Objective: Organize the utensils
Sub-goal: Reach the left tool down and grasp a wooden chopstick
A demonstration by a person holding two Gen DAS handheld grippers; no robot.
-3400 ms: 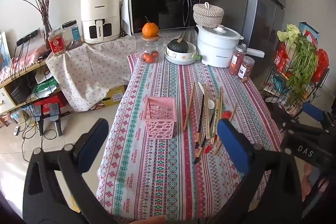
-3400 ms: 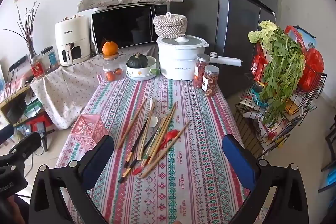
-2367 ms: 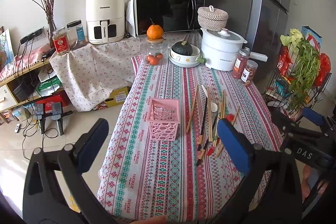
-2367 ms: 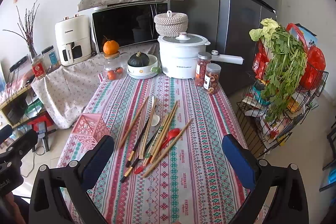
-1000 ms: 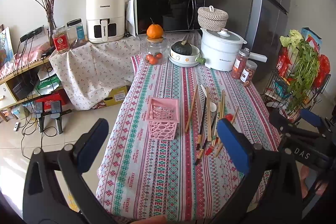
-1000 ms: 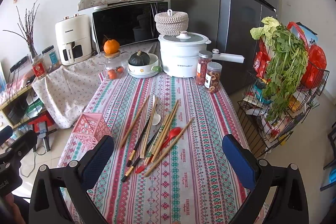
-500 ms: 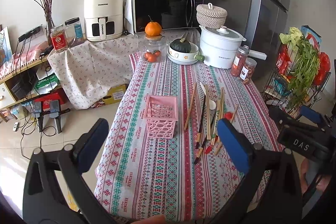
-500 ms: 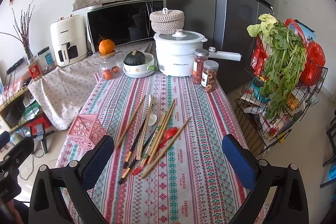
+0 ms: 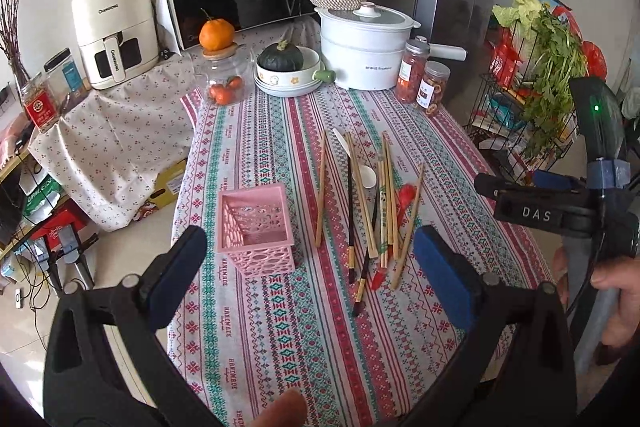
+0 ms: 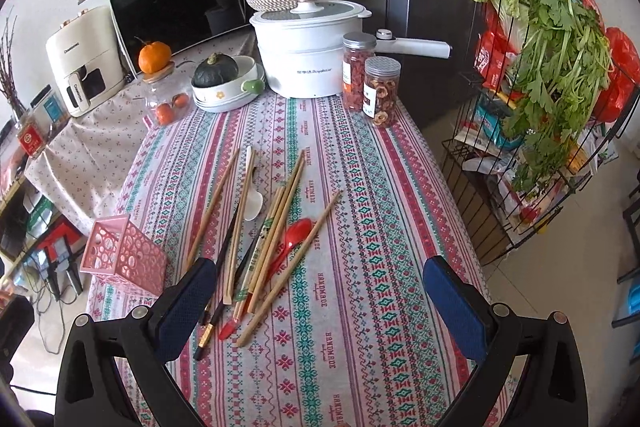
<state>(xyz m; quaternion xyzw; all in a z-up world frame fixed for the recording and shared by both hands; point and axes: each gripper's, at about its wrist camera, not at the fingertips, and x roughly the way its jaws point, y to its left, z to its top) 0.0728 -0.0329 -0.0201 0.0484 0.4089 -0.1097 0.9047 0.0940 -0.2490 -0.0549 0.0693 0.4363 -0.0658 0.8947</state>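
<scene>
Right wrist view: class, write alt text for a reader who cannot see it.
Open right tongs hover over a patterned tablecloth where loose chopsticks, a red spoon and a white spoon lie scattered. A pink basket stands to their left; a white pot sits behind.

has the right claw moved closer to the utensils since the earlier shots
Yes. In the right wrist view the white pot and chopsticks loom larger and nearer the right claw, so it advanced over the table.

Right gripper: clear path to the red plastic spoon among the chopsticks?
Probably yes. The right gripper is open above the table, and the red plastic spoon lies ahead, bowl exposed; wooden chopsticks flank its handle closely.
</scene>
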